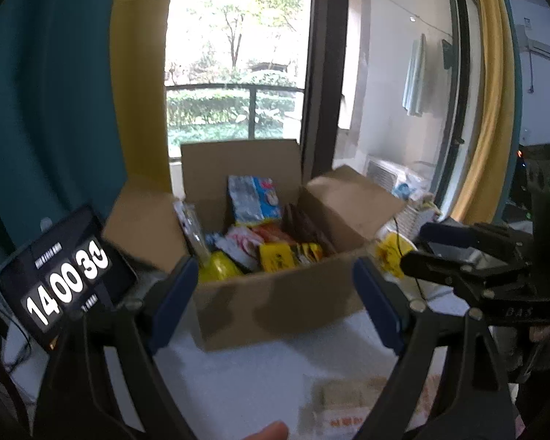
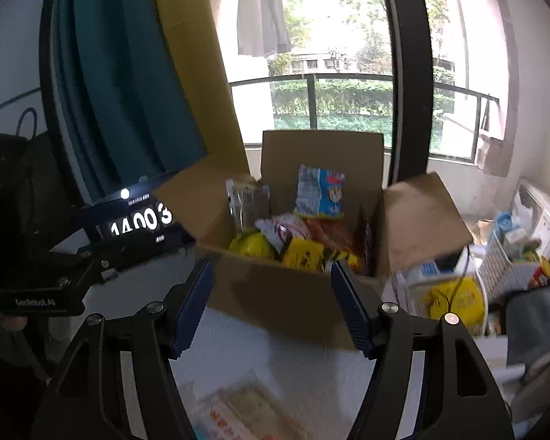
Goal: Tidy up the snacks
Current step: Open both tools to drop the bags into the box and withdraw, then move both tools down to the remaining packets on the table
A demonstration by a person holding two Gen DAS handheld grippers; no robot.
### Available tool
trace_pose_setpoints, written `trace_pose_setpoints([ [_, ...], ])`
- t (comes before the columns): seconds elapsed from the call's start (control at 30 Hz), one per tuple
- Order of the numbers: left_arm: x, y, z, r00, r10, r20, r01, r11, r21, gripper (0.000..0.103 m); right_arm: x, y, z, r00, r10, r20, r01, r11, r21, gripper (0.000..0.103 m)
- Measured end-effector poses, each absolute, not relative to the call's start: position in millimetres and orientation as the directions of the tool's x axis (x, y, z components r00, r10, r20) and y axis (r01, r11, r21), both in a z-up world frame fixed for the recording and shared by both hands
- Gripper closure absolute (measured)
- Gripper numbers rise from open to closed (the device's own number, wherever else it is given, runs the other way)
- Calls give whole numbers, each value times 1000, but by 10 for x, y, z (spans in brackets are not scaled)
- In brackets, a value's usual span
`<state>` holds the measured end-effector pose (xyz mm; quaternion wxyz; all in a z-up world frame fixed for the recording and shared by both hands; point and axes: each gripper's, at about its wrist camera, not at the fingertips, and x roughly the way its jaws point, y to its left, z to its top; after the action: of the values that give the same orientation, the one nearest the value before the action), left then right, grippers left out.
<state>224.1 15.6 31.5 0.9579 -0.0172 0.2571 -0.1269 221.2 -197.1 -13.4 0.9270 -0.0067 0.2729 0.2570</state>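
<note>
An open cardboard box [image 1: 275, 304] stands on the white table, filled with several snack packs: a blue-and-silver bag [image 1: 253, 200], yellow packs [image 1: 275, 256], a red-and-white pack [image 1: 240, 242]. The box also shows in the right wrist view [image 2: 275, 300], with the blue bag [image 2: 321, 192] upright at its back. A flat orange-and-white snack pack [image 1: 344, 407] lies on the table in front of the box, also seen in the right wrist view [image 2: 238, 414]. My left gripper [image 1: 275, 300] is open and empty before the box. My right gripper [image 2: 271, 304] is open and empty before the box.
A black clock display [image 1: 66, 282] stands left of the box. A white basket [image 2: 509, 271] with items and a yellow-labelled container [image 2: 454, 304] sit to the right. Window, teal and yellow curtains stand behind. The right gripper's body [image 1: 487, 271] shows at the left view's right edge.
</note>
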Motion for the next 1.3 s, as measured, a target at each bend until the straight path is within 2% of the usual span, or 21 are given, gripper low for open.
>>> trace_pose_setpoints([
  [0.5, 1559, 9, -184, 769, -285, -572, 233, 958, -165, 16, 1643, -2434, -591, 724, 379, -576, -382, 916, 123, 33],
  [1.0, 1182, 111, -1059, 627, -260, -734, 94, 961, -260, 16, 1279, -2832, -1235, 673, 321, -666, -251, 947, 202, 33],
  [1.3, 902, 98, -1336, 564, -244, -789, 89, 968, -236, 16, 1086, -2959, -1692, 614, 303, -729, -153, 952, 267, 33],
])
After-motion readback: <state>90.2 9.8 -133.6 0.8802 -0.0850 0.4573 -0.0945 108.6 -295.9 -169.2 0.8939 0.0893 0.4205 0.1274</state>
